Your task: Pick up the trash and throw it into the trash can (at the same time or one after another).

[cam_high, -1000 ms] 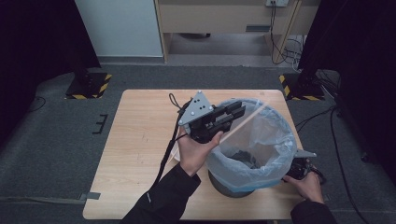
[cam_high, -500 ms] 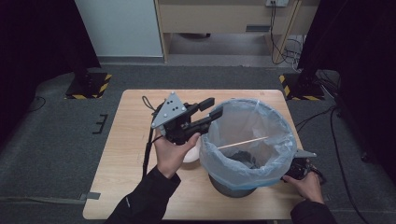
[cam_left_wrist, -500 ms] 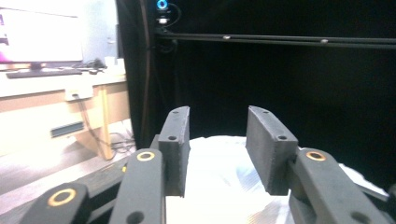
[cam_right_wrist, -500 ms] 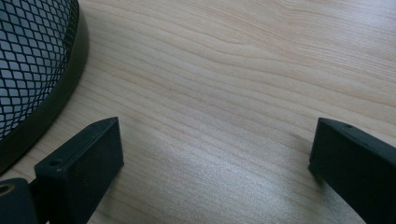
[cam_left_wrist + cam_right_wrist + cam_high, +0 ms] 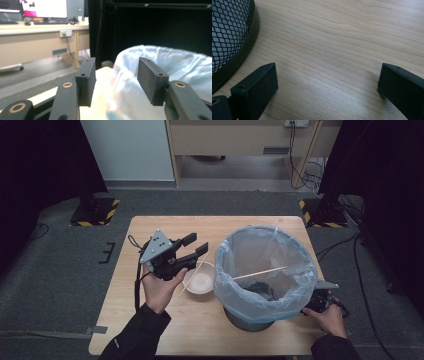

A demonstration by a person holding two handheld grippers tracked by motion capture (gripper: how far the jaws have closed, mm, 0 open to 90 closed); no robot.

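Observation:
My left gripper [image 5: 196, 246] hovers over the wooden table [image 5: 235, 227], left of a mesh bin lined with a pale blue bag [image 5: 265, 270]. Its jaws have just been opening and stand open with nothing between them; in the left gripper view [image 5: 115, 72] the bag [image 5: 180, 65] lies beyond them. One wooden chopstick [image 5: 260, 272] rests inside the bag, leaning to its rim. A second chopstick [image 5: 194, 274] lies across a white bowl [image 5: 200, 282] just below my left gripper. My right gripper [image 5: 319, 301] sits low by the bin's right side, its jaws wide open over bare wood [image 5: 327, 75], next to the mesh wall [image 5: 227, 32].
The bin takes up the table's right half. Grey floor surrounds the table, with yellow-black striped stand bases [image 5: 95, 212] at the far left and right. A wooden desk [image 5: 240, 137] and cables stand at the back.
My left gripper has drawn back left and down from the bin's rim and its jaws have opened. A chopstick now lies in the bag. The right hand has kept still.

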